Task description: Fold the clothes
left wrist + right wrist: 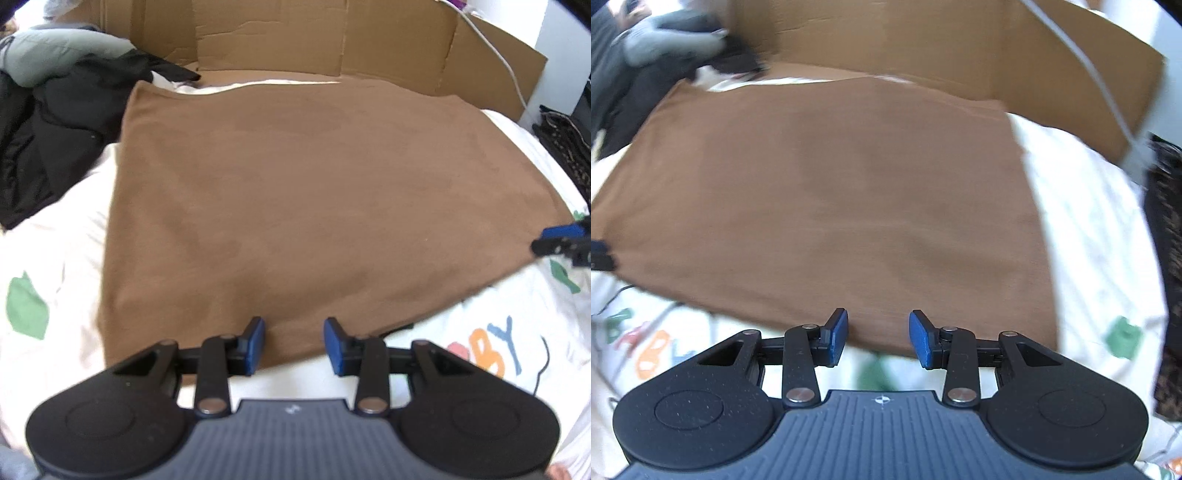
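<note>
A brown garment [295, 177] lies flat as a broad rectangle on a white printed bedsheet [55, 240]. My left gripper [294, 343] hovers over the garment's near edge, open, with flat cloth showing in the gap and neither pad pressing on it. In the right wrist view, which is blurred, the same brown garment [831, 192] fills the middle. My right gripper [878, 336] is open above its near edge, nothing pinched. The right gripper [561, 240] also shows at the garment's right corner in the left wrist view. The left gripper [598, 254] peeks in at the right wrist view's left edge.
A cardboard wall [314, 37] stands behind the garment, with a white cable [495, 55] running down it. A heap of black and grey clothes [48, 110] lies at the back left. A dark patterned fabric [565, 147] sits off the bed's right side.
</note>
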Demonstrator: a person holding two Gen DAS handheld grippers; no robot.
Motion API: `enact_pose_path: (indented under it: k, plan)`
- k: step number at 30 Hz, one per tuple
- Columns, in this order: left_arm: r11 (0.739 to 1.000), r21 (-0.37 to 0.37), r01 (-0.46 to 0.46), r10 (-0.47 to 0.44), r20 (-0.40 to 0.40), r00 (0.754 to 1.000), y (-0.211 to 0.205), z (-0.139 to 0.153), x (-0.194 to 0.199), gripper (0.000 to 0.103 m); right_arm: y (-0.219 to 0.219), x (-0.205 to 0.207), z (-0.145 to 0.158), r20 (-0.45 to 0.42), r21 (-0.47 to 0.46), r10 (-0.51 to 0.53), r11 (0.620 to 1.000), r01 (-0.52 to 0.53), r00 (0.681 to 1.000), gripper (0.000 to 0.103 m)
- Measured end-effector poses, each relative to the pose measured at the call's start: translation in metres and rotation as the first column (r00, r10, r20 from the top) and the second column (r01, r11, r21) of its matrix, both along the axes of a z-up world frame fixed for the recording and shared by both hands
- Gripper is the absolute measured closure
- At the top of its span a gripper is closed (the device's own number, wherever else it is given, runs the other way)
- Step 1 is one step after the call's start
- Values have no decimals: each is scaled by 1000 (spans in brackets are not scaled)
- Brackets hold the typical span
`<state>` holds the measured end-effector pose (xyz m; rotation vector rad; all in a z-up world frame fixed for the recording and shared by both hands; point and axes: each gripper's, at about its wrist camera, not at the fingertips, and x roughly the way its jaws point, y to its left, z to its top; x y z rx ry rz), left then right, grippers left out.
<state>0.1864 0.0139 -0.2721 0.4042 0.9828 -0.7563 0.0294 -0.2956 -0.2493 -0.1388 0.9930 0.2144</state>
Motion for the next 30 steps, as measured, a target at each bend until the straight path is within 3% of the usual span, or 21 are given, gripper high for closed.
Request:
enact_pose_path:
  k: [6, 9, 13, 17, 19, 23, 26, 30]
  plan:
    - [996, 7, -84, 84, 22, 996, 27, 7, 6, 65, -39, 0, 4, 56, -54, -105, 993, 108, 993, 60]
    - [988, -1, -156, 156, 32, 987, 45, 12, 13, 65, -49, 4, -4, 36, -53, -160, 985, 162, 986, 60]
    - [972, -11, -236, 236, 40, 971, 65, 22, 21, 65, -55, 8, -16, -11, -8, -199, 980, 199, 980, 60]
    - [949, -27, -313, 314, 19, 949, 88, 26, 21, 65, -59, 7, -8, -6, 21, -217, 976, 217, 976, 60]
    - [936, -38, -349, 350, 3, 937, 99, 27, 20, 65, -67, 4, -4, -15, 82, -256, 963, 256, 967, 60]
    - [893, -97, -440, 433, -85, 897, 116, 23, 23, 65, -92, 1, -8, -82, 238, -341, 906, 350, 937, 60]
    - [834, -224, -504, 463, -213, 861, 130, 16, 26, 64, -108, -5, -17, -145, 347, -398, 837, 424, 906, 60]
    - [784, -244, -571, 500, -295, 814, 133, 1, 36, 65, -123, -11, -26, -194, 453, -454, 745, 490, 870, 61]
